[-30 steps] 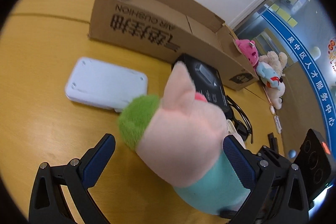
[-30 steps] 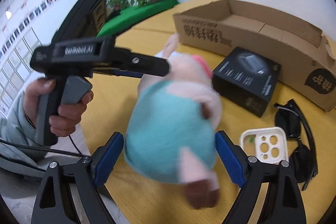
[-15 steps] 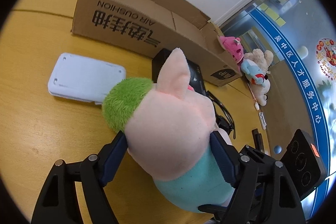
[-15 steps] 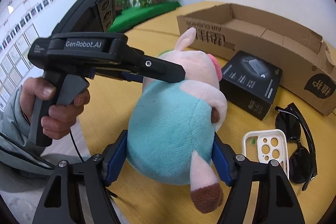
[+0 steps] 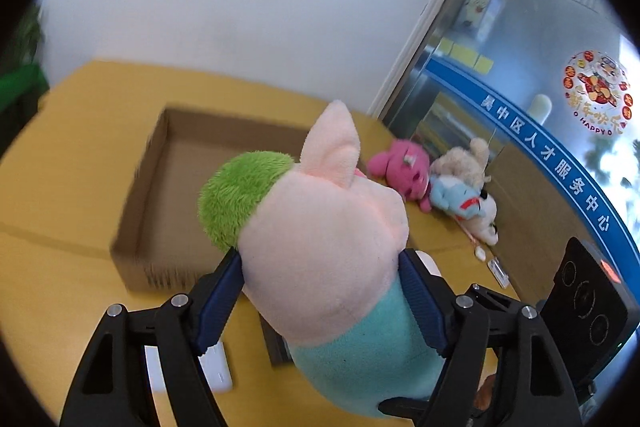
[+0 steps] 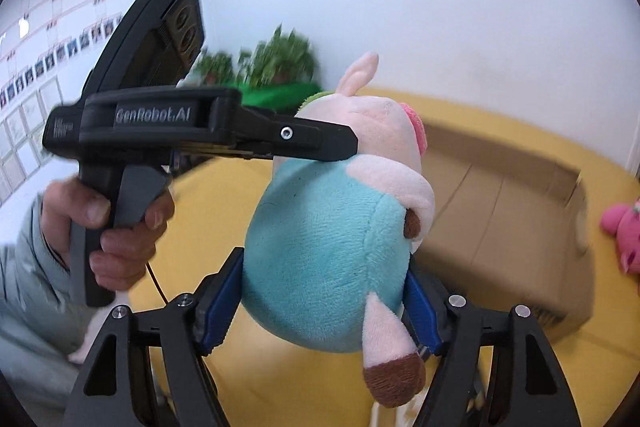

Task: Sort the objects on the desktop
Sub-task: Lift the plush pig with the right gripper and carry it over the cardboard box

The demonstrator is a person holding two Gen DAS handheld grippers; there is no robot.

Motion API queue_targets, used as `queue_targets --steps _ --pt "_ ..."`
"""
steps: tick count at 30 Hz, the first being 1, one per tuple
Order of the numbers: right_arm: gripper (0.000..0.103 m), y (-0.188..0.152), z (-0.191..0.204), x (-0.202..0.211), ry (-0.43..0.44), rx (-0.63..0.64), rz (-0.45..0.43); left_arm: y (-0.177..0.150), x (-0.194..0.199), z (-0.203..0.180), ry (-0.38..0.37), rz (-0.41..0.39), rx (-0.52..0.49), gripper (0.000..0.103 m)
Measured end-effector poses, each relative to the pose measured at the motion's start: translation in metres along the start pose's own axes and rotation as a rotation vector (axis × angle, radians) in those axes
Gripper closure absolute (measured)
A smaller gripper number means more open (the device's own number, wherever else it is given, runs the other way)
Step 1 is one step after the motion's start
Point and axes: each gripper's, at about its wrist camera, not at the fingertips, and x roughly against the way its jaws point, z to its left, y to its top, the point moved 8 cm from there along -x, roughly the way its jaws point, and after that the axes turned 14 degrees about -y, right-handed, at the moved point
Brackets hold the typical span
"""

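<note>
A plush pig (image 5: pixel 324 227) with a pink head, green tuft and teal body is held in the air by both grippers. My left gripper (image 5: pixel 320 303) is shut on its head. My right gripper (image 6: pixel 324 303) is shut on its teal body (image 6: pixel 328 251). The left gripper's body also shows in the right wrist view (image 6: pixel 200 131), clamped at the pig's neck. An open, empty cardboard box (image 5: pixel 168 195) lies on the yellow table below and beyond the pig; it also shows in the right wrist view (image 6: pixel 500 227).
Pink (image 5: pixel 400 167), beige (image 5: pixel 468 159) and blue (image 5: pixel 456 197) plush toys lie right of the box. A white flat object (image 5: pixel 216 371) and a black box (image 5: pixel 276 347) lie on the table under the pig. Potted plants (image 6: pixel 276 63) stand by the wall.
Both grippers have lifted the pig off the table and carried it up and toward the cardboard box. The box interior now shows from above.
</note>
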Motion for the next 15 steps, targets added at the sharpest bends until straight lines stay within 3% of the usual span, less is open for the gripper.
queue_targets --steps 5,15 --pt "0.032 0.063 -0.017 0.006 -0.042 0.024 -0.109 0.069 0.008 -0.021 0.007 -0.065 -0.108 0.026" --pt "0.031 0.158 -0.044 -0.004 -0.057 0.028 -0.221 0.157 0.019 -0.035 0.016 -0.136 -0.2 0.026"
